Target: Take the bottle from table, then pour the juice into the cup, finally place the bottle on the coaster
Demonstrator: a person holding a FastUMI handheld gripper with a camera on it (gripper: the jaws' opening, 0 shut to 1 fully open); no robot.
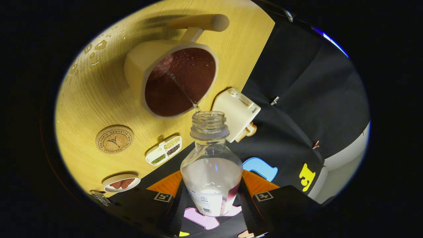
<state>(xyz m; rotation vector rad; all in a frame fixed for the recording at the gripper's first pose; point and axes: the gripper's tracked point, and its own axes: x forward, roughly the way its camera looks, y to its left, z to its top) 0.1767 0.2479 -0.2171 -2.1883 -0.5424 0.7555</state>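
The gripper [211, 201] has both fingers pressed on the lower body of the bottle [211, 172], its long axis running from the fingers toward twelve o'clock. The open neck sits just short of the cup [172, 79], a thin stream crossing into the dark juice at about eleven o'clock. I'd judge pouring nearly done. The coaster [114, 139] lies on the table [99, 99] at ten o'clock from the bottle; its ring reads "PARIS BAGUETTE".
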